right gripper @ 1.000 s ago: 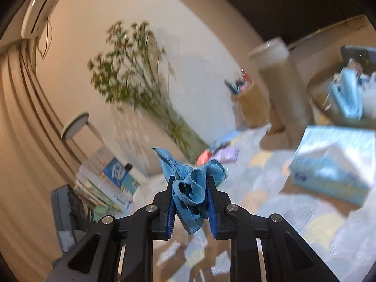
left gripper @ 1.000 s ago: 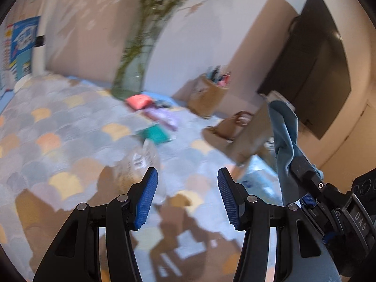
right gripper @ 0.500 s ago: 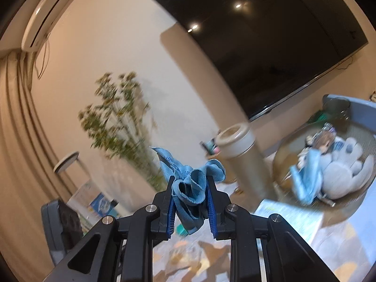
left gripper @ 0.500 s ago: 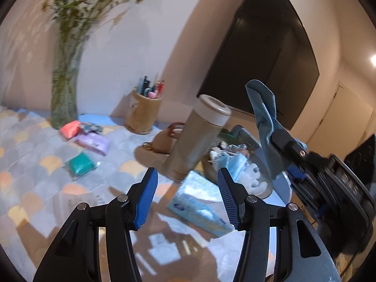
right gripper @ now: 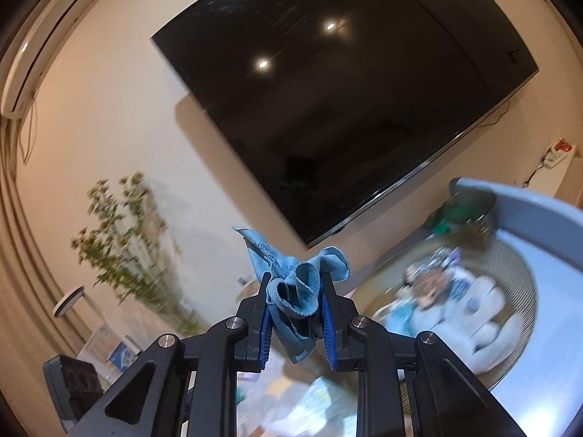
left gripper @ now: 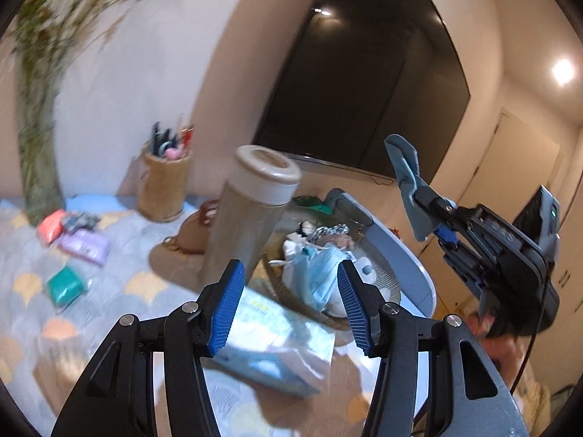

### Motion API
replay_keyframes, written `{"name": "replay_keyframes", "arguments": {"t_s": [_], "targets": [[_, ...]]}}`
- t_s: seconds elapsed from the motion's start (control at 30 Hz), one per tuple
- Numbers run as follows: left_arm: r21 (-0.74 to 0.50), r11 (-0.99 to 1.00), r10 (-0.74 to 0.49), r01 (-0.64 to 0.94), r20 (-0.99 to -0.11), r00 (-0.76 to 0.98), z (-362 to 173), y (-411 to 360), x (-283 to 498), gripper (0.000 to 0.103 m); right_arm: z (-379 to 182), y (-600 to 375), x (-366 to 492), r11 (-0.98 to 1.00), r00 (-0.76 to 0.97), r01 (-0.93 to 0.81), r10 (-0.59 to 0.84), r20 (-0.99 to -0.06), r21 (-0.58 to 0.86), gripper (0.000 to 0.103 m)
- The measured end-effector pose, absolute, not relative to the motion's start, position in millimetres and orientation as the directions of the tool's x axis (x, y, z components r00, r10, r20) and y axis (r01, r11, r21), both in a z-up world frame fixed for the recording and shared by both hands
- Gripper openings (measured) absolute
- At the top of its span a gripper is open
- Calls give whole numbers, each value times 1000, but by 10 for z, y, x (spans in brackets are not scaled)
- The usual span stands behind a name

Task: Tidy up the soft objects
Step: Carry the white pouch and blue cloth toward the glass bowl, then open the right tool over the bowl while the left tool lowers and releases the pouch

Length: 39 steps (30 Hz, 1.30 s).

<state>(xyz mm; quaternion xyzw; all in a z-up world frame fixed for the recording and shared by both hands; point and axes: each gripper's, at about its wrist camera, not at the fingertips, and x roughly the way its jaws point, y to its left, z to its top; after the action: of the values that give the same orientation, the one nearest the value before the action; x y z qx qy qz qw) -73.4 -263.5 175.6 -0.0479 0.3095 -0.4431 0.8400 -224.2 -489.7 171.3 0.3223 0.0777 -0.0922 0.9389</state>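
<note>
My right gripper (right gripper: pixel 293 307) is shut on a crumpled blue cloth (right gripper: pixel 291 291) and holds it in the air, left of a round woven basket (right gripper: pixel 524 280) that holds soft toys and a face mask. In the left wrist view the same cloth (left gripper: pixel 408 182) sticks up from the right gripper (left gripper: pixel 428 205), above and right of the basket (left gripper: pixel 386 284). My left gripper (left gripper: pixel 288 298) is open and empty, above the table in front of the basket and a tissue pack (left gripper: pixel 277 338).
A tall beige tumbler (left gripper: pixel 251 215) stands left of the basket. A pen holder (left gripper: pixel 164 185), a brown purse (left gripper: pixel 196 229), a glass vase with branches (left gripper: pixel 36 167) and small coloured packs (left gripper: pixel 78 244) sit further left. A black TV (right gripper: pixel 339 102) hangs on the wall.
Both grippers have swung right toward the basket. The basket is now closer in both views. The cloth stays clamped in the right gripper; the left stays open.
</note>
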Motion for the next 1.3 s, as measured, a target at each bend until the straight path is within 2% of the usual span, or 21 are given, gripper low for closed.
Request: {"name": "replay_keyframes", "arguments": {"t_s": [0.2,0.37,0.5,0.53,0.57,0.63,0.77,0.87,0.97,1.1,1.3], "targets": [[-359,552,-800,752,-484,356,1692,-3058,-634,51,1633,-5310,-2122,769,952,288,-163,-261,571,22],[-322,496,-816,807,-491,305,1646,-3491,-618,51,1495,-5591,-1814,786,906,377,-202,-372,489,22],[-301,495,-812,815,-495,309,1594,-3394,-634,51,1345,-5767,-1706,772,883,412,-207,-422,484,22],[-273,518,-794,811,-506,337,1573,-3299,-615,55,1298,-5795,-1714,764,888,405,-198,-416,502,22],[-245,545,-771,801,-523,365,1548,-3200,-568,69,1267,-5809,-1717,758,891,399,-190,-412,516,22],[-206,604,-720,770,-556,415,1497,-2967,-454,85,1204,-5816,-1726,746,900,382,-167,-402,546,22],[-136,772,-540,621,-655,528,1258,-2245,103,86,1178,-5736,-1707,755,904,365,-148,-401,544,22],[-117,819,-441,561,-755,486,1012,-1805,484,86,1200,-5638,-1709,768,903,357,-138,-406,532,22],[-163,788,-448,593,-812,373,840,-1514,568,86,1203,-5577,-1733,773,906,345,-127,-403,532,22],[-204,698,-524,686,-799,296,806,-1342,363,86,1183,-5544,-1789,763,910,339,-119,-397,550,22],[-23,584,-427,812,-859,283,565,-1593,117,85,1098,-5489,-1868,743,908,344,-108,-404,574,22]]}}
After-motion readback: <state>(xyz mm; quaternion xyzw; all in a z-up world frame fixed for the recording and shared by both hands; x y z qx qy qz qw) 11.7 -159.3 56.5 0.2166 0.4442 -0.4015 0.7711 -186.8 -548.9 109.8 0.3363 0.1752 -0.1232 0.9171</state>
